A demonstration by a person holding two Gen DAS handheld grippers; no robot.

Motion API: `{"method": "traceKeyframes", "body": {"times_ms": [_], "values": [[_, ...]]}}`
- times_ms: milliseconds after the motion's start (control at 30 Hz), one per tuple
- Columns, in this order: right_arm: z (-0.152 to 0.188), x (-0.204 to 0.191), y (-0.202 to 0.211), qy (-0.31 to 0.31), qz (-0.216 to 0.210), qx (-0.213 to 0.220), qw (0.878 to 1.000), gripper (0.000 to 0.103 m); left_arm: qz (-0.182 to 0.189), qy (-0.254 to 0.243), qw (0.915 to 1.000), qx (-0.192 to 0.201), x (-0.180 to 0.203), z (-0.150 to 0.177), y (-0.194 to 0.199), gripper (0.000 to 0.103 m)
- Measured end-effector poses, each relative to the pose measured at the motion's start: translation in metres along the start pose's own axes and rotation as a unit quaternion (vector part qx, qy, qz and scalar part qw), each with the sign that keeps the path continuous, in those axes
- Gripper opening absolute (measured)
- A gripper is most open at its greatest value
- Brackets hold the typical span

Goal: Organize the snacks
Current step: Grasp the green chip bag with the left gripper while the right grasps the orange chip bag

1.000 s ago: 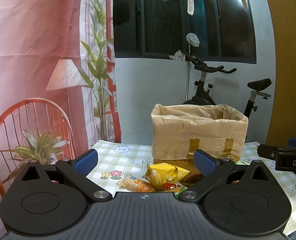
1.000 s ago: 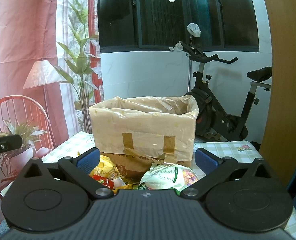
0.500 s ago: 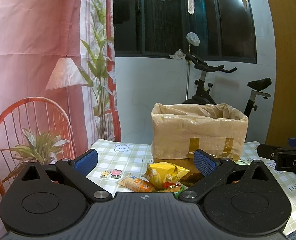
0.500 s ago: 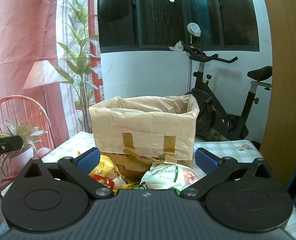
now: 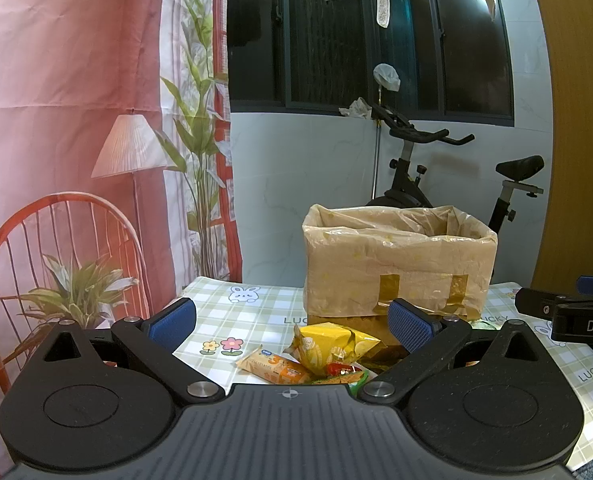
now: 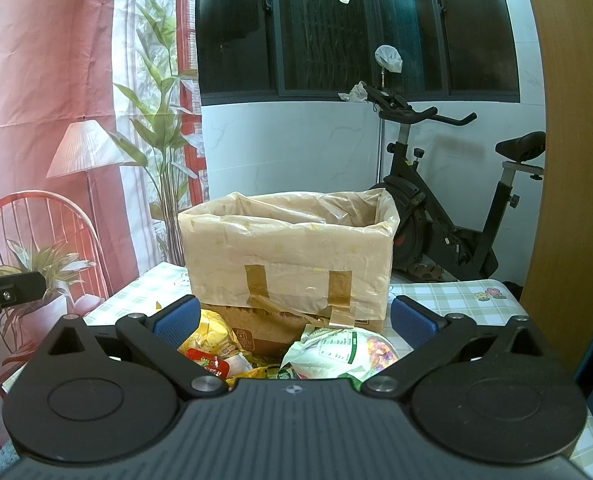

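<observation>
A cardboard box lined with a plastic bag (image 5: 396,268) stands open on the checked tablecloth (image 5: 252,312); it also shows in the right wrist view (image 6: 288,264). Snack packs lie in front of it: a yellow chip bag (image 5: 332,342), an orange biscuit pack (image 5: 272,368), a small red packet (image 6: 206,360) and a green-white candy bag (image 6: 336,354). My left gripper (image 5: 292,316) is open and empty above the yellow bag. My right gripper (image 6: 294,316) is open and empty above the candy bag. Its fingers (image 5: 536,304) show at the right edge of the left wrist view.
An exercise bike (image 6: 448,216) stands behind the table on the right. A wooden panel (image 6: 568,160) rises at the right edge. A printed curtain backdrop (image 5: 76,120) hangs on the left. The table's right edge lies near the bike.
</observation>
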State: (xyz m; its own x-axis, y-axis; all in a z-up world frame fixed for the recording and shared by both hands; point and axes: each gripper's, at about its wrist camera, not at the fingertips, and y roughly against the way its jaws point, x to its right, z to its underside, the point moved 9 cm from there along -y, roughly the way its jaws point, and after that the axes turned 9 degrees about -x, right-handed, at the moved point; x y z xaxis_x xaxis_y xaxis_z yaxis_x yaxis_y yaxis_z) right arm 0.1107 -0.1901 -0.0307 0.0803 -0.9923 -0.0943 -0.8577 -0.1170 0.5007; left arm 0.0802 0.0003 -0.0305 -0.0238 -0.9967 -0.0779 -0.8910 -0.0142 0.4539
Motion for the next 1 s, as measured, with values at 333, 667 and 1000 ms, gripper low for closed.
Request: {"method": "traceKeyframes", "body": {"times_ms": [333, 667, 1000], "values": [[0.000, -0.003, 0.000, 0.000, 0.000, 0.000, 1.000, 0.103, 0.000, 0.000, 1.0000, 0.000, 0.000, 0.000, 0.000, 0.103], [0.004, 0.003, -0.004, -0.011, 0.008, 0.018, 1.000, 0.103, -0.040, 0.021, 0.9989, -0.014, -0.020, 0.009, -0.025, 0.103], [0.043, 0.011, -0.045, -0.017, 0.029, -0.003, 0.999, 0.103, -0.014, 0.022, 0.9974, -0.066, -0.014, 0.050, -0.084, 0.103]]}}
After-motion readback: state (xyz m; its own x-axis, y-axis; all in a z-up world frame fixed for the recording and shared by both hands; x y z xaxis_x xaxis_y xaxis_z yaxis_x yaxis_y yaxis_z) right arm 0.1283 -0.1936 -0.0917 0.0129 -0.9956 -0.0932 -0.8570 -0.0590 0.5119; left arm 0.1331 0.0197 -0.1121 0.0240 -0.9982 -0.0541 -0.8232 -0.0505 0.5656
